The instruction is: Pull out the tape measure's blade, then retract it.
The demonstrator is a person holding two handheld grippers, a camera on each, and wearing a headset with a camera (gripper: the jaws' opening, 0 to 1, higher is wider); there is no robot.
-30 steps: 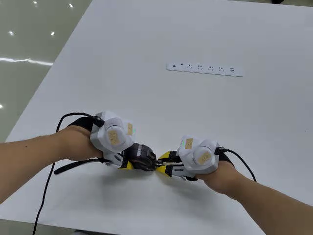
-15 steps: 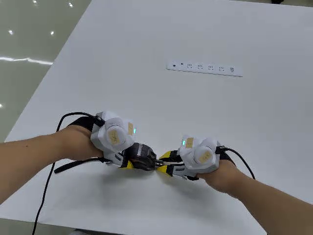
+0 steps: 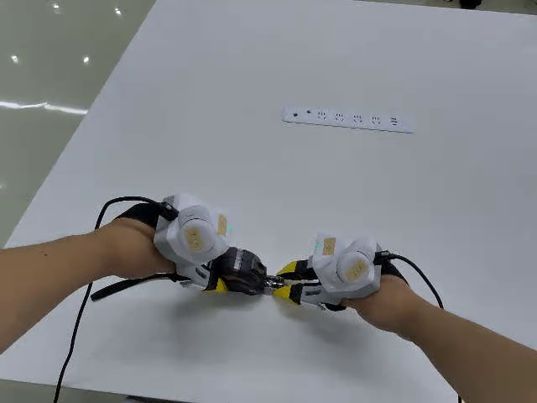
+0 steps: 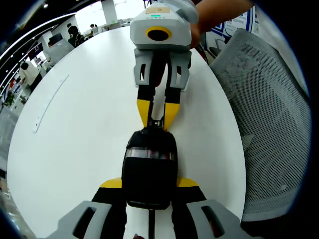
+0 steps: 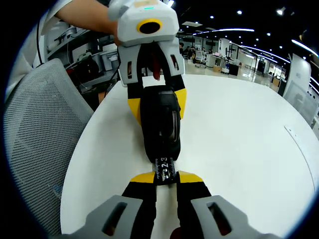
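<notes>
Black tape measure [image 3: 242, 270] has its numbered blade [image 5: 165, 172] drawn out slightly.

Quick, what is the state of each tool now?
Left tool: closed on the tape measure case.
Right tool: closed on the blade tip.

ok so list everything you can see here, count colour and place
tape measure: 1, black, near table edge
blade: 1, dark with pale digits, short length out
power strip: 1, white, farther back
table: 1, white
mesh chair: 1, grey, beside table
cables: 2, black, one per gripper
left gripper: white, yellow-tipped jaws shut on tape measure
right gripper: same, jaws shut on blade
</notes>
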